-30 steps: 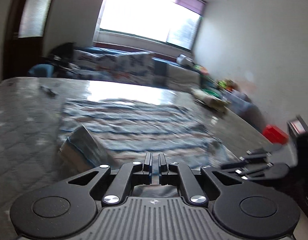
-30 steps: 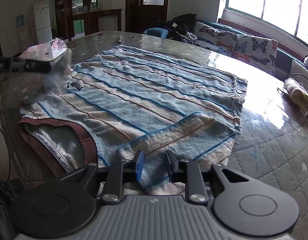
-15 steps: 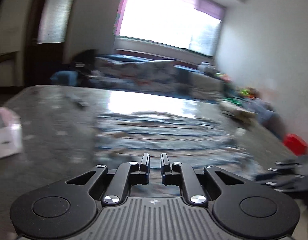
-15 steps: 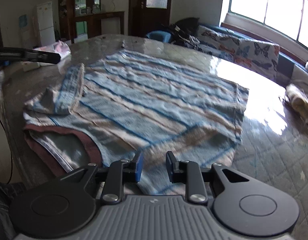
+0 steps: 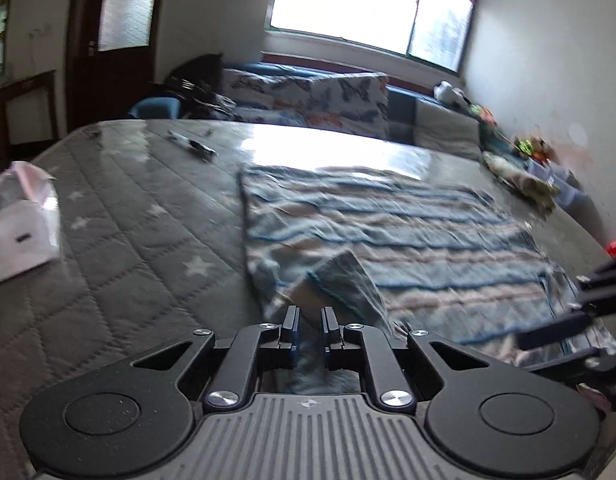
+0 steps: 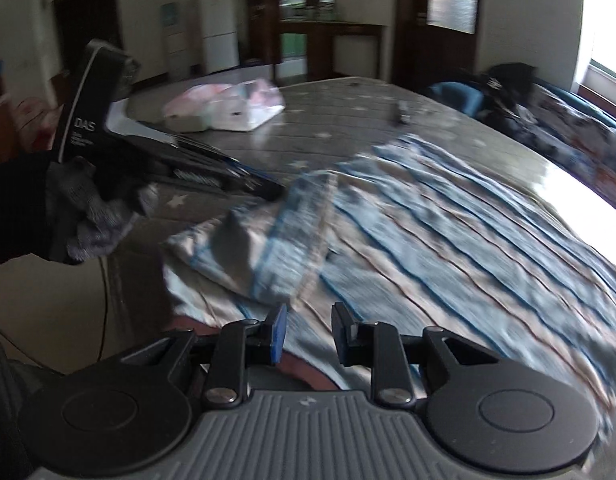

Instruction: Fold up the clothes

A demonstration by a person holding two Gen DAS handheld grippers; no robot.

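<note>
We saw the striped shirt with one sleeve folded onto it; left gripper and right gripper hovered beside it, jaws apart.

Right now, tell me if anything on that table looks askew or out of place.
The striped shirt's left sleeve is flipped over the body in a crumpled, uneven fold. A pen-like object lies loose beyond it.

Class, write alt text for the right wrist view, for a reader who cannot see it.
A blue and beige striped shirt lies on a grey quilted tabletop, one sleeve folded inward. The open right gripper hovers at its near edge. At left, a gloved hand holds the left gripper, whose tips reach the sleeve; a pink and white plastic bag sits behind.
</note>
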